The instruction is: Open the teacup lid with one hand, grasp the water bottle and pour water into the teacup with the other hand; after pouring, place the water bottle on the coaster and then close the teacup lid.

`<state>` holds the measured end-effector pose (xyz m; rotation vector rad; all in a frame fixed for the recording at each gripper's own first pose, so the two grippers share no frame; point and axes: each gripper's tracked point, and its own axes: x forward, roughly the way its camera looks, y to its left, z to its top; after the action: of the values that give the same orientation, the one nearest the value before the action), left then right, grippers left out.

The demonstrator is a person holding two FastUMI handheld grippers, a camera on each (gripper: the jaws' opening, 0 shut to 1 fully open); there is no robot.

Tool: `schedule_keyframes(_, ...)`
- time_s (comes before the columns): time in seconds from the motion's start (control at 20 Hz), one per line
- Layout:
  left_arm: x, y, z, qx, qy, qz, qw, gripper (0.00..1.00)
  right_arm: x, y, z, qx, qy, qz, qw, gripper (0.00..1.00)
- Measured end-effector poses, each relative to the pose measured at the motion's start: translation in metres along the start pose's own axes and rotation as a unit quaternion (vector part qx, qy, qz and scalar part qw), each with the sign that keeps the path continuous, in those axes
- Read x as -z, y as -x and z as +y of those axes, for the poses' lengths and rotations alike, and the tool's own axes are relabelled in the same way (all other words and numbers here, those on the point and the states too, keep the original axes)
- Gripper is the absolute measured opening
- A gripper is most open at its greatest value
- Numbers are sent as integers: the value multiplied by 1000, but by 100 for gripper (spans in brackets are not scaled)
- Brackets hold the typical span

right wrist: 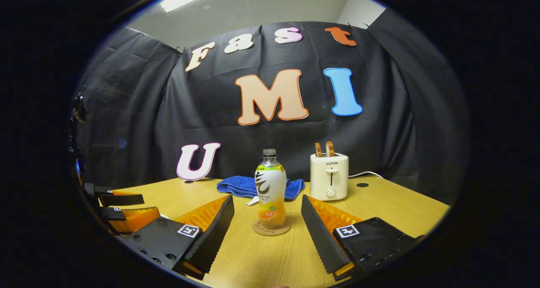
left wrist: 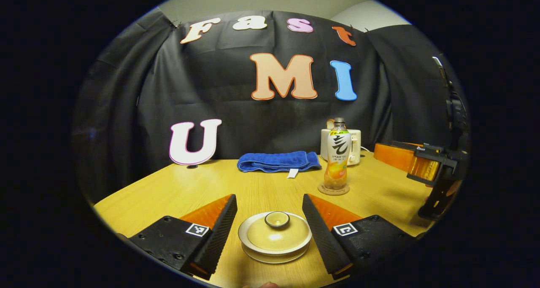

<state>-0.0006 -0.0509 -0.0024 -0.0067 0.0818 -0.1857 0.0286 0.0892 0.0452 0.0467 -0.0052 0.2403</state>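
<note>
In the left gripper view, the left gripper (left wrist: 270,233) is held wide open, and nothing is gripped by it. The teacup (left wrist: 274,237) is seen between its two fingers, touched by neither, with the lid (left wrist: 275,233) still seated on it and a small round knob on top. Farther off, the water bottle (left wrist: 337,156) stands upright on the round coaster (left wrist: 333,189) on the wooden table (left wrist: 168,187). A large dark brush-stroke character is carried on the bottle's label, with orange fruit pictured lower down; the small print cannot be read.

In the right gripper view, the right gripper (right wrist: 268,231) is likewise spread wide and holds nothing. The bottle stands ahead of it, in line with the gap between the fingers and untouched. Behind the bottle a folded blue towel (right wrist: 240,186) is laid, with a small white tag at its front edge. To the right a white toaster (right wrist: 329,176) is placed, with two slices in its slots.
</note>
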Motion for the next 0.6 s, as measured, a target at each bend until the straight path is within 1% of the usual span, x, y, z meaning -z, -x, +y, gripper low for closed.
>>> schedule_keyframes(0.1, -4, 6, 3, -18, 6, -13, 1000, 91, 4, 15, -4, 15, 16, -5, 1000, 96)
schedule_keyframes(0.15, -5, 10, 4, -25, 9, -17, 999, 92, 8, 21, -4, 19, 25, -4, 1000, 100)
schedule_keyframes(0.2, -3, 11, 3, -27, 13, -17, 999, 92, 10, 28, -2, 18, 29, -2, 999, 100)
schedule_keyframes(0.25, -2, 12, 2, -29, 17, -18, 999, 92, 12, 33, 0, 16, 28, -1, 999, 96)
schedule_keyframes(0.35, 1, 15, 0, -30, 20, -16, 999, 94, 16, 41, 1, 18, 17, -1, 1000, 96)
schedule_keyframes(0.45, 4, 18, -2, -27, 18, -13, 999, 94, 21, 47, 2, 18, 3, 2, 1000, 96)
schedule_keyframes(0.5, 6, 19, -4, -26, 19, -15, 999, 94, 23, 48, 0, 20, -3, 3, 1000, 100)
schedule_keyframes(0.55, 6, 20, -3, -27, 17, -13, 999, 94, 26, 48, -2, 25, -4, 6, 1000, 96)
schedule_keyframes(0.6, 3, 20, -3, -29, 18, -20, 999, 94, 30, 48, -5, 29, -5, 10, 1000, 100)
